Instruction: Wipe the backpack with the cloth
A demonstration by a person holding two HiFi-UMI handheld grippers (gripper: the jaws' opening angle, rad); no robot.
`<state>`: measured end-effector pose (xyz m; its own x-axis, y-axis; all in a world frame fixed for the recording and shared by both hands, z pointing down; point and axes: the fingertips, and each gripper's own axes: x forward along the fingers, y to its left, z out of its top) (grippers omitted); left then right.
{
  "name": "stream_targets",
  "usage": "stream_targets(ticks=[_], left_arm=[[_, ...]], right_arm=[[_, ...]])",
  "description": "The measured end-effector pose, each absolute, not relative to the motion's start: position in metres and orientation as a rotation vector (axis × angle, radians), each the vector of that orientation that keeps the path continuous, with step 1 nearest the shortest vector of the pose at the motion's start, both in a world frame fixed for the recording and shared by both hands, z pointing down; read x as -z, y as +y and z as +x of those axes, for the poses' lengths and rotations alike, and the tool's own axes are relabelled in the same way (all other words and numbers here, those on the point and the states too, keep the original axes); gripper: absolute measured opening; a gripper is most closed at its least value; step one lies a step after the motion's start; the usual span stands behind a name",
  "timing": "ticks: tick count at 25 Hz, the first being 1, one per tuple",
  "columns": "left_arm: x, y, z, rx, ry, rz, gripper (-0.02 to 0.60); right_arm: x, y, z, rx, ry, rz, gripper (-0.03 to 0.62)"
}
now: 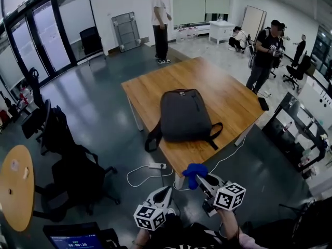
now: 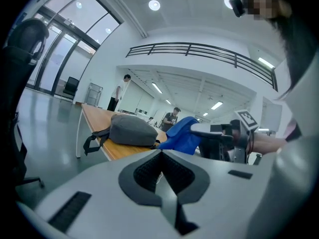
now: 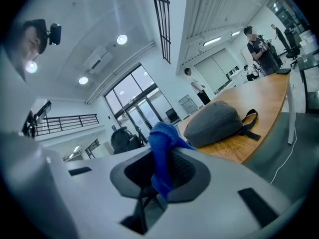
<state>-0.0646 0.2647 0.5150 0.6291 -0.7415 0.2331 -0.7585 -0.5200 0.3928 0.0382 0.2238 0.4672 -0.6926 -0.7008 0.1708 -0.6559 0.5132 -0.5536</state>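
Note:
A dark grey backpack (image 1: pixel 182 115) lies flat on the wooden table (image 1: pixel 228 90), its straps hanging over the near edge. My right gripper (image 1: pixel 200 180) is held below the table's near corner, short of the backpack, and is shut on a blue cloth (image 1: pixel 194 173). In the right gripper view the cloth (image 3: pixel 162 156) stands bunched up between the jaws, with the backpack (image 3: pixel 215 123) ahead on the table (image 3: pixel 266 96). My left gripper (image 1: pixel 165 194) is lower and to the left, shut and empty. The left gripper view shows the backpack (image 2: pixel 130 130) and the cloth (image 2: pixel 182 133).
A white power strip (image 1: pixel 157 166) with a cable lies on the floor by the table leg. Black office chairs (image 1: pixel 67 162) and a round wooden table (image 1: pixel 15 185) stand at the left. A black phone (image 1: pixel 263 104) rests on the table's right edge. People (image 1: pixel 161 22) stand beyond.

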Motion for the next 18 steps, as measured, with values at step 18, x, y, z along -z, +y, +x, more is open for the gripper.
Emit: stream_targets(ticks=[18], left_arm=[[-0.504,0.351,0.064,-0.145,-1.083,2.496,-0.002]], right_arm=[[-0.49,0.331,0.127,0.917,2.702,-1.118,0.054]])
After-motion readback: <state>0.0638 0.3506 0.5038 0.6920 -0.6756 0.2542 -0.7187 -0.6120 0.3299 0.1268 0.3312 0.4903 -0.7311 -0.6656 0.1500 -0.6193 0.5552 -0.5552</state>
